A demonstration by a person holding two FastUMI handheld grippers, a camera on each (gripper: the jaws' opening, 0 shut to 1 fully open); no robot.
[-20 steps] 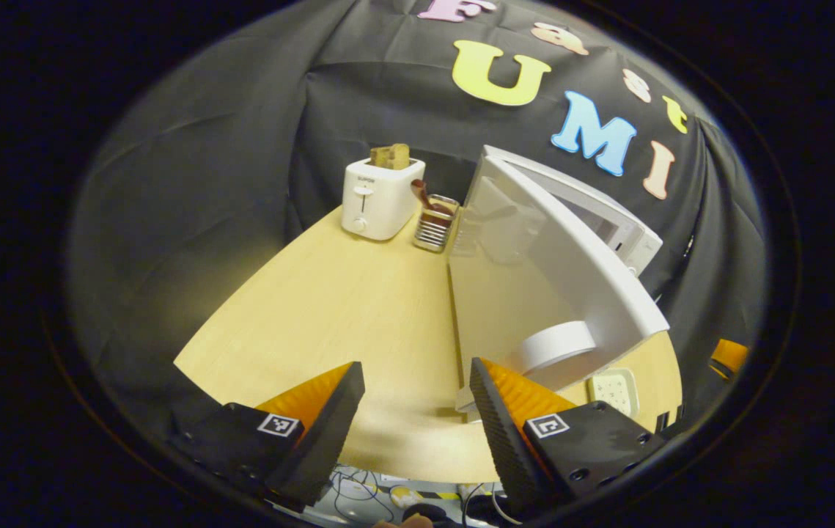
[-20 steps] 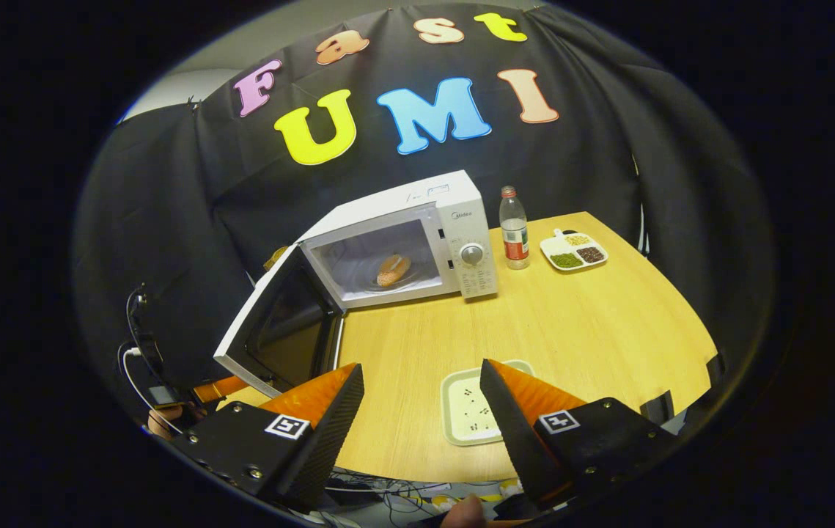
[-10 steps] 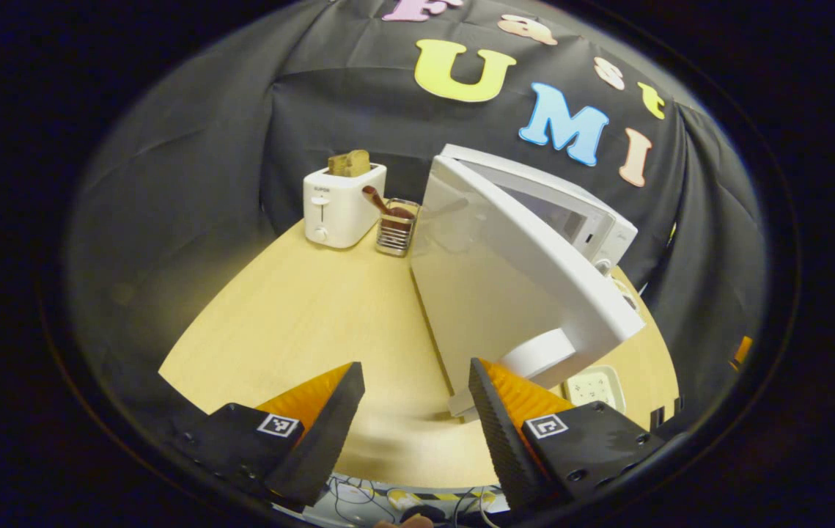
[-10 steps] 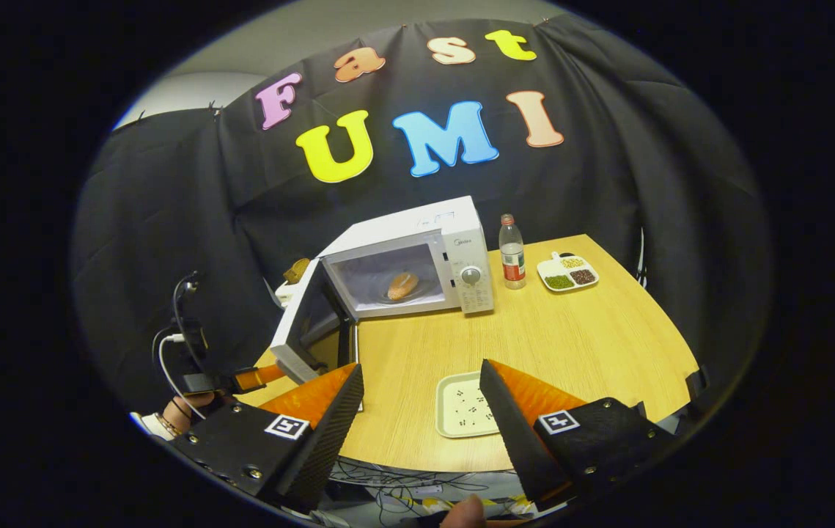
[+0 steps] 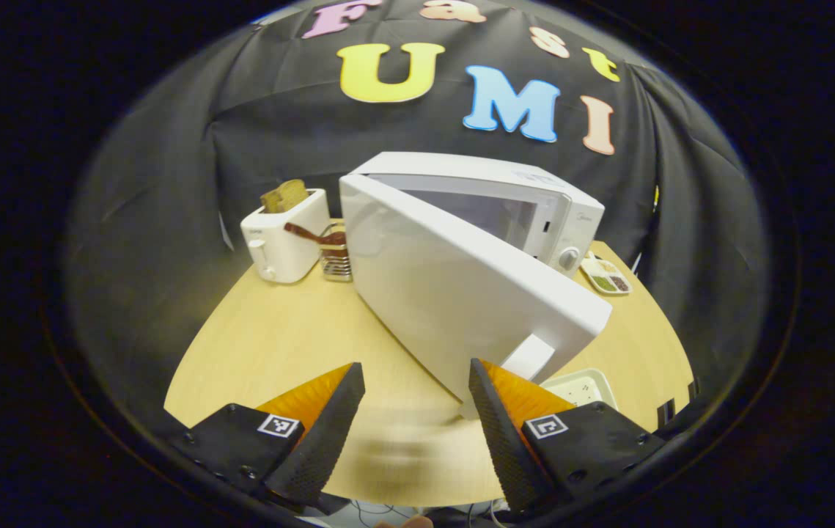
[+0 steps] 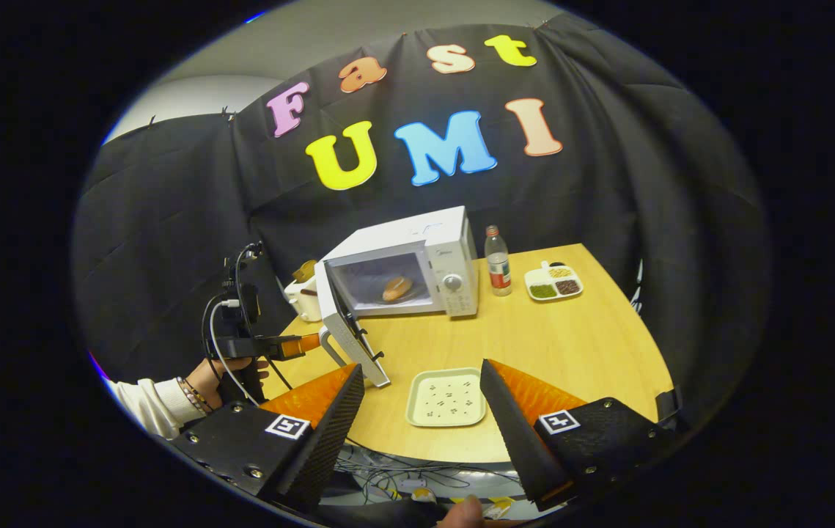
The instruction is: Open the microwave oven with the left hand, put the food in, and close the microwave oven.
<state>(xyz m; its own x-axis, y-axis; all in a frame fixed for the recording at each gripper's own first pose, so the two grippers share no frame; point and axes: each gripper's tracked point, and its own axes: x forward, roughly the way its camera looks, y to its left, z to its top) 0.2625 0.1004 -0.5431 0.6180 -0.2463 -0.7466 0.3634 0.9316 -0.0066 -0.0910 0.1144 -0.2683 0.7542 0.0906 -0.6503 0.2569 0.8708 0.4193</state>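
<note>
At the bottom of the left gripper view, the left gripper (image 5: 410,411) had its fingers spread and empty, the right-hand one just beside the white handle (image 5: 527,356) on the outer face of the microwave door (image 5: 461,286); whether it touched could not be told. At the bottom of the right gripper view, the right gripper (image 6: 417,411) was likewise spread wide and held nothing, hanging above the near edge of the bench (image 6: 571,345). Just past it lay an empty tray (image 6: 448,397). At centre left of that view the door stood partly open. Farther back, at frame centre, the food (image 6: 397,288), a bun, lay inside the microwave (image 6: 428,238). So opening and loading looked done; closing the door was what remained, and it seemed under way.
</note>
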